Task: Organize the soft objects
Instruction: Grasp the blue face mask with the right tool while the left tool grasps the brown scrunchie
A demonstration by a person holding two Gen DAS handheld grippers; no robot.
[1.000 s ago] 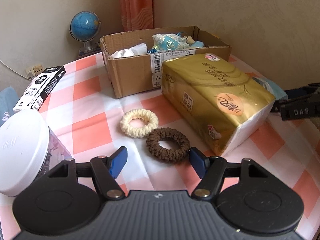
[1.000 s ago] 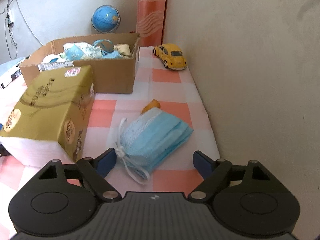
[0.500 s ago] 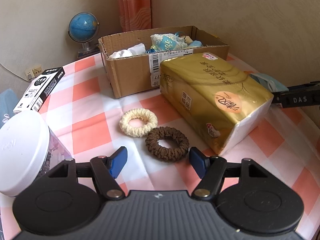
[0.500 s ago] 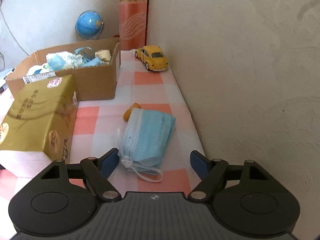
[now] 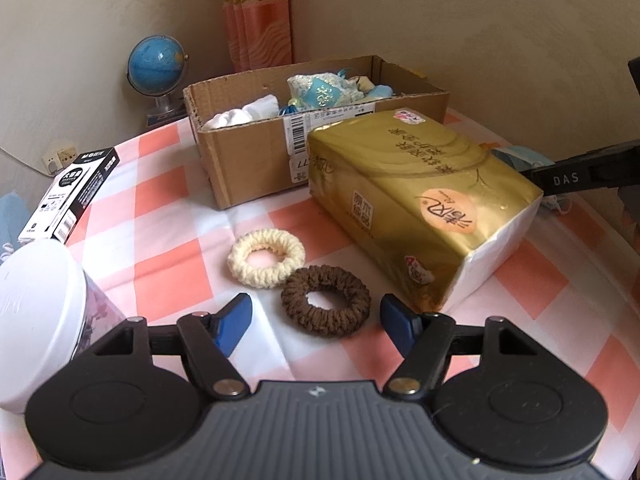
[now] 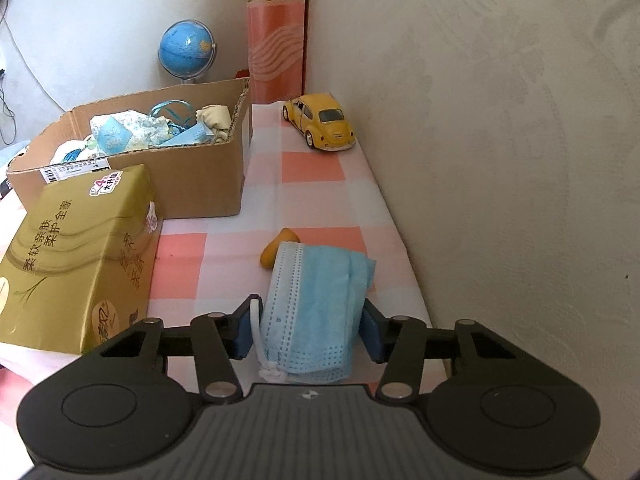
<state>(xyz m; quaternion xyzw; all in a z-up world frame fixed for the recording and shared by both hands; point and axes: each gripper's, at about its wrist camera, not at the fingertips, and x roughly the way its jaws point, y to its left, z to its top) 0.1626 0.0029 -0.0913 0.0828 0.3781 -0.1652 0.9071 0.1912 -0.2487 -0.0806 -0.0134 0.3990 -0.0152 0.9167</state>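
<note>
1. the right gripper (image 6: 306, 330) is closing its jaws on the folded blue face mask (image 6: 316, 304), pads touching both edges.
2. the left gripper (image 5: 316, 316) is hovering open, with the brown scrunchie (image 5: 326, 306) lying between its fingers, the cream scrunchie (image 5: 266, 257) touching it at 11 o'clock.
3. the cardboard box (image 5: 256, 160) is sitting at 12 o'clock.

We hold our left gripper (image 5: 316, 314) tilted downward, its jaws standing apart with nothing pressed between them. Our right gripper (image 6: 308, 330) also slants downward, its jaws closing, both blue pads at the sides of something soft.
</note>
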